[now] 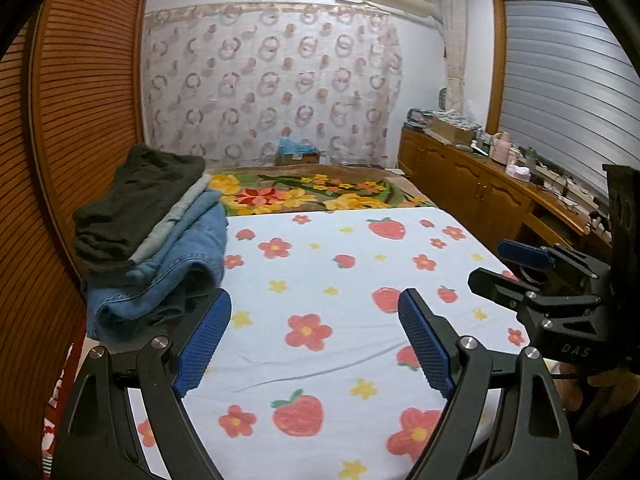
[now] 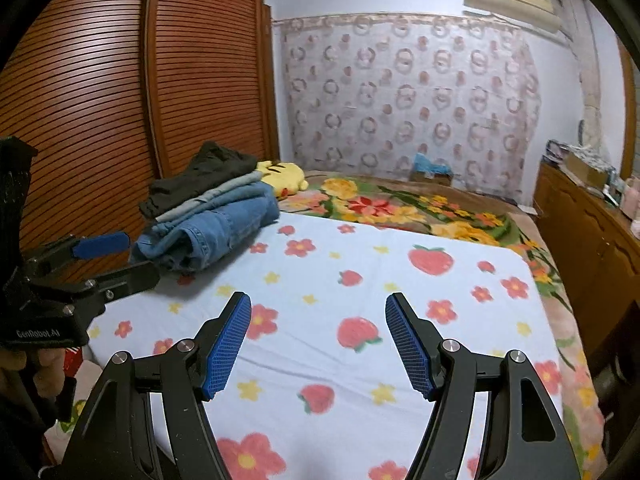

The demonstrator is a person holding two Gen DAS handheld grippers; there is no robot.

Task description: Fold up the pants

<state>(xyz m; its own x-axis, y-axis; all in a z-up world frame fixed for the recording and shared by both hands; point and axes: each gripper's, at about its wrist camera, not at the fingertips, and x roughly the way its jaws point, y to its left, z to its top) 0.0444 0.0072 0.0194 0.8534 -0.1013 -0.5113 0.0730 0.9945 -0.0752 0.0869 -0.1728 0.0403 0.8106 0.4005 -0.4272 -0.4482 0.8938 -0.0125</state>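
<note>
**Both grippers spread over the bed, pants stacked at left edge**

The left gripper (image 1: 316, 340) and right gripper (image 2: 318, 340) hover jaws apart, empty, above the strawberry sheet (image 2: 400, 300). Folded pants (image 2: 208, 216), dark on denim, sit stacked beside the wardrobe (image 2: 120, 100).

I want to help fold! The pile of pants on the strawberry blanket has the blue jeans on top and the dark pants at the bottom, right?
Not quite: it is the other way round. The right wrist view shows the dark pants on top and the blue jeans at the bottom.
</note>
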